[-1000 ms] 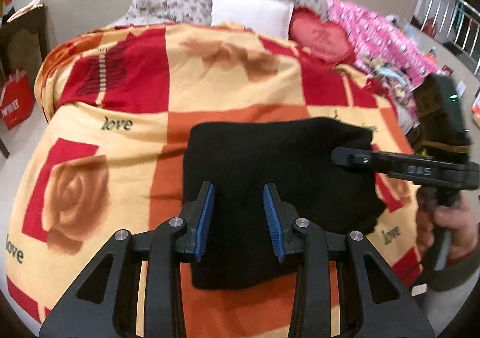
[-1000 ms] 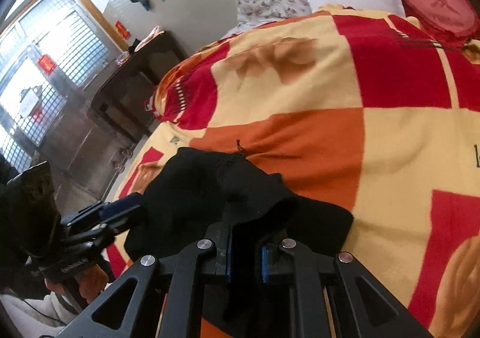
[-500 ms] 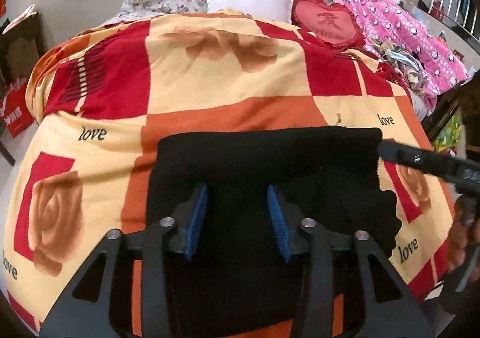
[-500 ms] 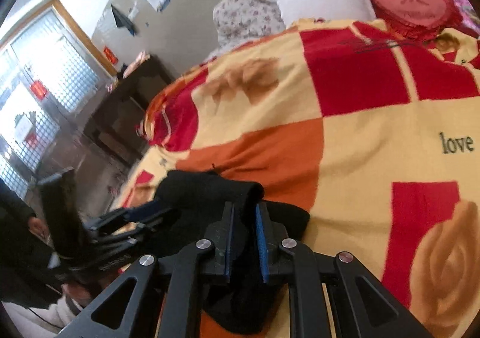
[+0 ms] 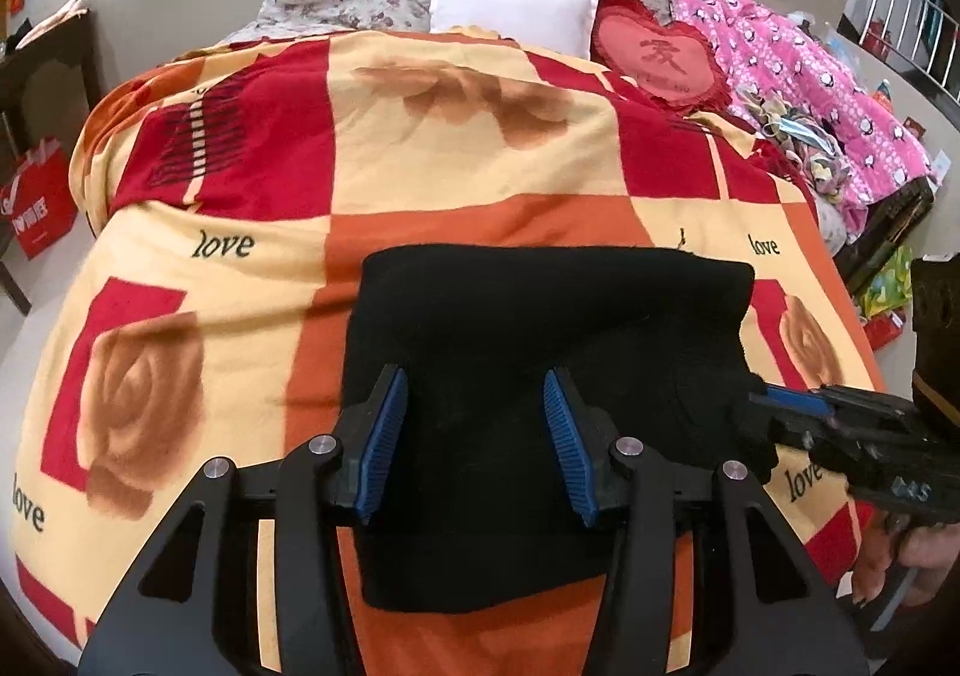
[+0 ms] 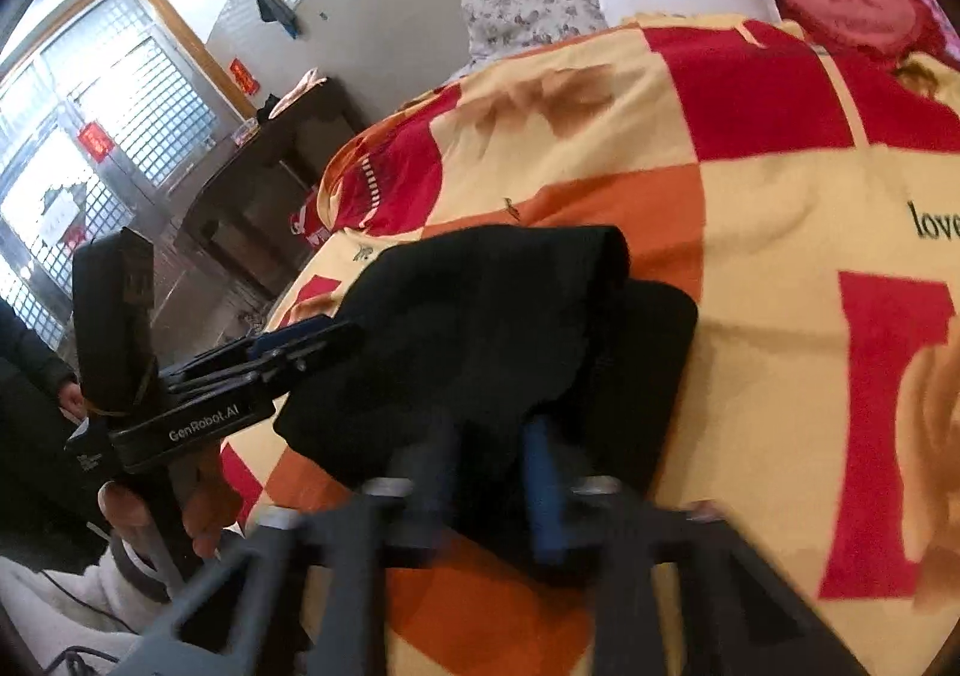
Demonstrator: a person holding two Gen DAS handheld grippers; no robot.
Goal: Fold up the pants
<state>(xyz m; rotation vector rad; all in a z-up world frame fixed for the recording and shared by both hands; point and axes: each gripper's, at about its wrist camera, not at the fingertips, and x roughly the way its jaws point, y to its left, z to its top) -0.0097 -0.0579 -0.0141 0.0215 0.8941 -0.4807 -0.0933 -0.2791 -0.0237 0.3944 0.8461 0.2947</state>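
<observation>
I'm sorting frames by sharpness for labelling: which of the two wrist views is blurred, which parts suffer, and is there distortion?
Left wrist view: sharp, the blue-padded left gripper and folded black pants crisp, though the fisheye bulges the red, orange and cream checked blanket. Right wrist view: the right gripper is smeared by motion blur, the blanket's print soft.

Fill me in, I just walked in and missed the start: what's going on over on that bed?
A person with a gripper in each hand is folding black pants on the checked blanket. The right gripper has just closed and pinches the pants' right edge, lifting a bunch of cloth. The left gripper has just been opening; it hangs over the middle of the pants with nothing pinched.
</observation>
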